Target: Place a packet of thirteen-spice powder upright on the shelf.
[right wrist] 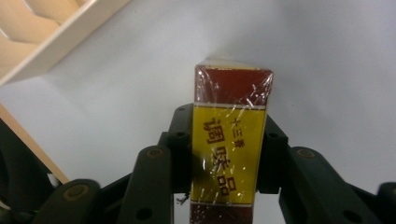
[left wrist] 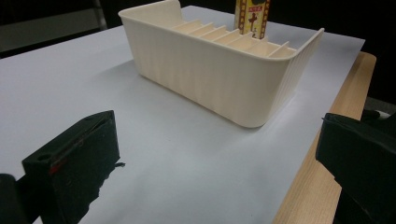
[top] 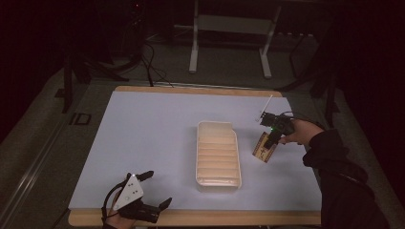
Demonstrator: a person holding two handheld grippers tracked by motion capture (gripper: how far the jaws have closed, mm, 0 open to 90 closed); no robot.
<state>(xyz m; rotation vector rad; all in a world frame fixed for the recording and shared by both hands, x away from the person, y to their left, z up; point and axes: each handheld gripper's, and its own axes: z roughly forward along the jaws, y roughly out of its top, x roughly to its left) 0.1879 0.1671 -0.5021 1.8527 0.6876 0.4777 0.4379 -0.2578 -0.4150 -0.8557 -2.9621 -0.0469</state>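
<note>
A cream slotted tray stands in the middle of the white mat, its ribbed outer wall close in the left gripper view. My right gripper is shut on a yellow and dark red wrapped box, held just right of the tray above the mat. In the right gripper view the box sits clamped between the jaws, with the tray's corner at the upper left. The box's top rises behind the tray. My left gripper rests open near the front left edge with nothing between its jaws.
The white mat covers a wooden table whose edge runs along the front. A metal stand and cables lie on the dark floor beyond the table's far side.
</note>
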